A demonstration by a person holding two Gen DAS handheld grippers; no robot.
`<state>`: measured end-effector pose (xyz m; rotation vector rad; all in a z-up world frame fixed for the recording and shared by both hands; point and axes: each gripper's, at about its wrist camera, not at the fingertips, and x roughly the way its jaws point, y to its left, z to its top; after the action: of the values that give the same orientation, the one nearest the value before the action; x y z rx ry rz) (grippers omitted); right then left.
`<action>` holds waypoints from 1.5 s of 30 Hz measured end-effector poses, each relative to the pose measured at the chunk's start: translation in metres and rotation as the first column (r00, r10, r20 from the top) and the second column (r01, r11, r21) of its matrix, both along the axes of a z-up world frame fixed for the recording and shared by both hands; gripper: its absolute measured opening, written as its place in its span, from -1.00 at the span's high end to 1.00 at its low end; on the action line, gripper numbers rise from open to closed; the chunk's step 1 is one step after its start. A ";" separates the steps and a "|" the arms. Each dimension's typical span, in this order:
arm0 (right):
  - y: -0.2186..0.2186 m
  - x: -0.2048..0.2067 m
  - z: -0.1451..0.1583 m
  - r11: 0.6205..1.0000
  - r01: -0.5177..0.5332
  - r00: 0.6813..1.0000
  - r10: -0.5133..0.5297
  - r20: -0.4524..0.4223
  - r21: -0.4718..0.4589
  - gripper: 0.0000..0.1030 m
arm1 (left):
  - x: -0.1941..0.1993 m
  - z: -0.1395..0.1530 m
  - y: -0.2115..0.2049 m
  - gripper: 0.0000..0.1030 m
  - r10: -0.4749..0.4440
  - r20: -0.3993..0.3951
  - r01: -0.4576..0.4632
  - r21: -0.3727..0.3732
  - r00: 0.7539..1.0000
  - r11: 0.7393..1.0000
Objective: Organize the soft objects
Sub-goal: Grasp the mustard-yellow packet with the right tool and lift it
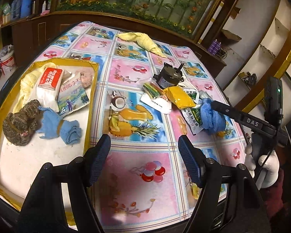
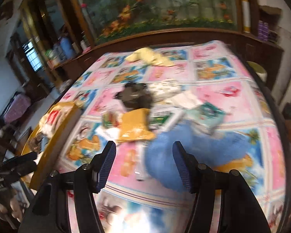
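Observation:
A yellow-rimmed tray at the left holds a tied blue cloth, a brown knitted bundle, a yellow cloth and some packets. A second blue cloth lies at the table's right beside a yellow packet. My left gripper is open and empty over the table's near middle. My right gripper is open, its fingers low around the blue cloth, which sits by the right finger; this view is blurred. A yellow cloth lies at the far edge.
A black motor, a bag of coloured sticks and green-and-white sachets lie mixed by the yellow packet. A dark wooden cabinet with a flower mural stands behind the table. The table's right edge is close to the blue cloth.

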<state>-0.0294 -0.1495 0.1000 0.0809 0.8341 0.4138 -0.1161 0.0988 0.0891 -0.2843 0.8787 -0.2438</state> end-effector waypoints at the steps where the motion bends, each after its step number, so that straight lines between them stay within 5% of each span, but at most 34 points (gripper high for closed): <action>1: 0.017 0.007 -0.001 0.999 -0.047 0.999 0.047 -0.010 -0.002 -0.18 | 0.000 -0.001 -0.001 -0.41 -0.001 -0.004 0.001 -0.002 1.000 1.000; 12: 0.141 0.090 -0.032 0.962 -0.128 0.991 0.116 -0.062 -0.241 -0.16 | -0.010 -0.009 0.026 -0.41 -0.007 0.005 0.007 -0.027 1.000 1.000; 13: 0.146 0.094 -0.038 0.957 -0.131 0.991 0.116 -0.073 -0.260 0.04 | -0.011 -0.009 0.030 -0.41 -0.009 0.005 0.009 -0.032 1.000 0.999; 14: 0.149 0.096 -0.044 0.952 -0.134 0.990 0.115 -0.085 -0.276 0.52 | -0.011 -0.010 0.033 -0.41 -0.010 0.007 0.010 -0.034 1.000 0.999; 15: 0.151 0.097 -0.050 0.949 -0.138 0.988 0.111 -0.108 -0.283 0.68 | -0.012 -0.010 0.036 -0.41 -0.012 0.010 0.012 -0.034 1.000 0.999; 19: 0.148 0.082 -0.054 0.960 -0.193 0.972 0.159 -0.171 -0.203 0.73 | -0.012 -0.012 0.041 -0.41 -0.028 0.022 0.029 -0.034 0.999 0.999; 23: 0.145 0.046 -0.058 0.940 -0.342 0.888 0.329 -0.323 0.017 0.70 | -0.013 -0.013 0.039 -0.41 -0.042 0.024 0.043 -0.046 0.999 0.998; 26: 0.119 0.031 -0.033 0.943 -0.325 0.905 0.334 -0.262 0.078 0.64 | -0.016 -0.014 0.033 -0.41 -0.054 0.025 0.055 -0.041 0.998 0.998; 27: 0.108 0.030 -0.023 0.949 -0.307 0.923 0.316 -0.221 0.072 0.56 | -0.016 -0.014 0.032 -0.41 -0.056 0.021 0.057 -0.041 0.998 0.998; 29: 0.082 0.033 -0.005 0.975 -0.221 0.967 0.220 -0.131 0.006 0.01 | -0.018 -0.014 0.027 -0.41 -0.060 0.019 0.061 -0.037 0.998 0.997; 30: 0.069 0.034 0.000 0.986 -0.165 0.983 0.162 -0.088 -0.034 -0.11 | -0.018 -0.013 0.025 -0.41 -0.060 0.019 0.061 -0.034 0.998 0.998; 36: 0.040 0.050 -0.015 0.988 -0.062 0.996 0.052 -0.069 -0.139 -0.14 | -0.023 -0.015 0.005 -0.41 -0.089 0.002 0.089 -0.023 0.996 0.996; 45: 0.079 0.092 -0.055 0.942 -0.117 0.990 0.086 -0.109 -0.315 -0.14 | -0.029 -0.016 -0.012 -0.41 -0.094 -0.011 0.094 -0.017 0.996 0.995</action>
<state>0.0624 -0.0710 0.0455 -0.2482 0.9919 0.3682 -0.1449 0.0868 0.0730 -0.2601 0.9034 -0.3367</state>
